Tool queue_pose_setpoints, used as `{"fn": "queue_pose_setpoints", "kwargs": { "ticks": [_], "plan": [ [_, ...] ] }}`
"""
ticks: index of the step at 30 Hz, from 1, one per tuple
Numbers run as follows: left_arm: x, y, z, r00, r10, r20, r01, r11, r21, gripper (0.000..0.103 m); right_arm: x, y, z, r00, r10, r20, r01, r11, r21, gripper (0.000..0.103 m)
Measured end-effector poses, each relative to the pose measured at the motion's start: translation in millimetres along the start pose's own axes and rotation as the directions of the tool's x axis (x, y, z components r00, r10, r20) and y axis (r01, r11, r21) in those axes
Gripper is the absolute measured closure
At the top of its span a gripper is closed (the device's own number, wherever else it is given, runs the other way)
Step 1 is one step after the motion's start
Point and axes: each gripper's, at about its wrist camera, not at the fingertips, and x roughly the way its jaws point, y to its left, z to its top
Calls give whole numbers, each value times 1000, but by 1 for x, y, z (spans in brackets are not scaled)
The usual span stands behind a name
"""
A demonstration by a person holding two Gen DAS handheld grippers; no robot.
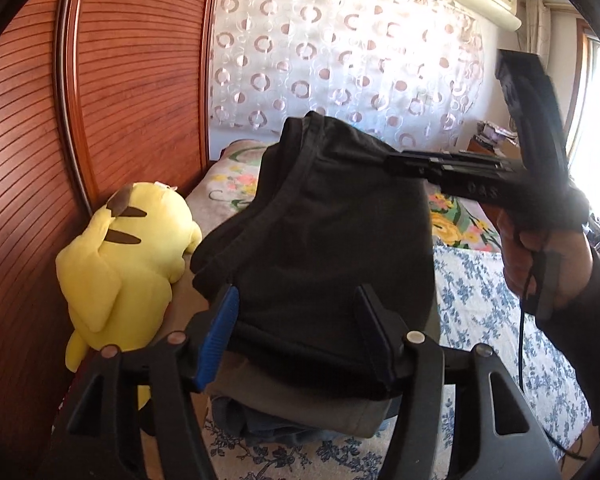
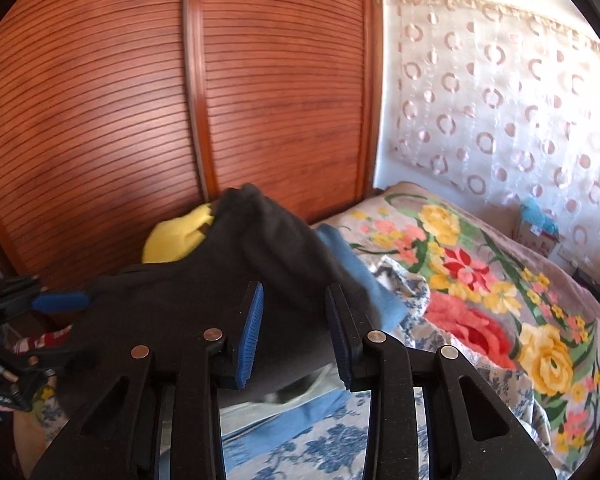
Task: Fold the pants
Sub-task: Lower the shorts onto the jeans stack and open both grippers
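The folded black pants (image 1: 324,240) lie on top of a stack of folded clothes (image 1: 300,412) on the bed. My left gripper (image 1: 298,300) is open, its fingers either side of the near end of the pants. The right gripper reaches in from the right in the left wrist view (image 1: 404,162), its tips at the far upper edge of the pants; whether it pinches the cloth there is unclear. In the right wrist view the right gripper (image 2: 294,292) has its pads apart with the black pants (image 2: 188,304) between and below them. The left gripper's blue pad (image 2: 60,302) shows at the left.
A yellow plush toy (image 1: 128,256) sits left of the stack against a brown slatted wardrobe (image 1: 132,80). A floral blanket (image 2: 480,280) and blue cloth (image 2: 364,280) lie on the bed. A patterned curtain (image 1: 340,48) hangs behind.
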Motion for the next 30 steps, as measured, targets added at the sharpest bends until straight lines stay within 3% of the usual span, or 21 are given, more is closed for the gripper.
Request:
{"fn": "queue_pose_setpoints", "kwargs": {
  "ticks": [5,11,30],
  "plan": [
    [4,-1,-3,1000,2,-4,-2,1000,-1,43,10,-16,-1,1000,-4,-8,4,999,47,72],
    [-1,-6,-3,1000,12,2,-12,1000,13,44,-6,-11,-4,1000,-15,11,14,998,67,72],
    [-39,-61,-7,997,-28,73,20,994,111,39,-104,4,-66,989,-135,54,125,981,151,72]
  ]
}}
